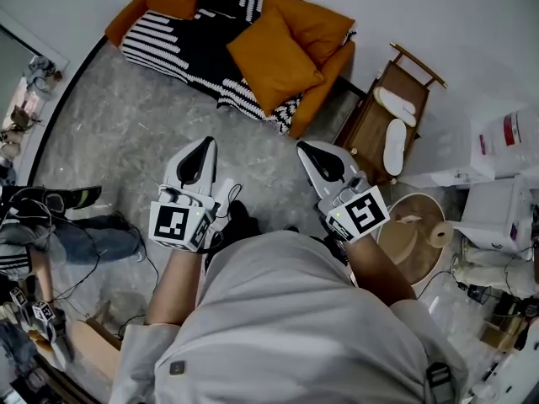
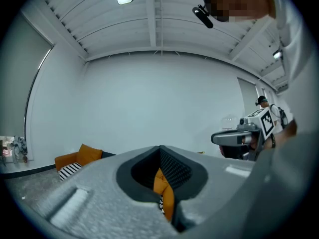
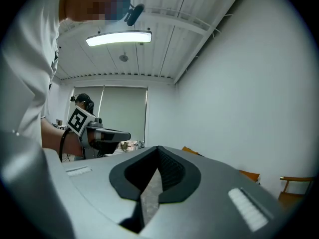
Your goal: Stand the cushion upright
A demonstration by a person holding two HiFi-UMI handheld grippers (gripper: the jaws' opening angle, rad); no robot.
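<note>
Grey floor point(image 1: 126, 124) separates the tilted cushion point(image 1: 274, 57) from left gripper point(image 1: 202, 151) and right gripper point(image 1: 312, 152), both closed empty, likely awaiting the approach

Bare floor point(image 1: 126, 141) leads to the sofa point(image 1: 328, 78); a wooden rack point(image 1: 366, 129) crowds its right end.

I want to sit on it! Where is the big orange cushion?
In the head view it's at the top middle: the orange cushion lies on the striped blanket over the sofa, left of the wooden stand.
</note>
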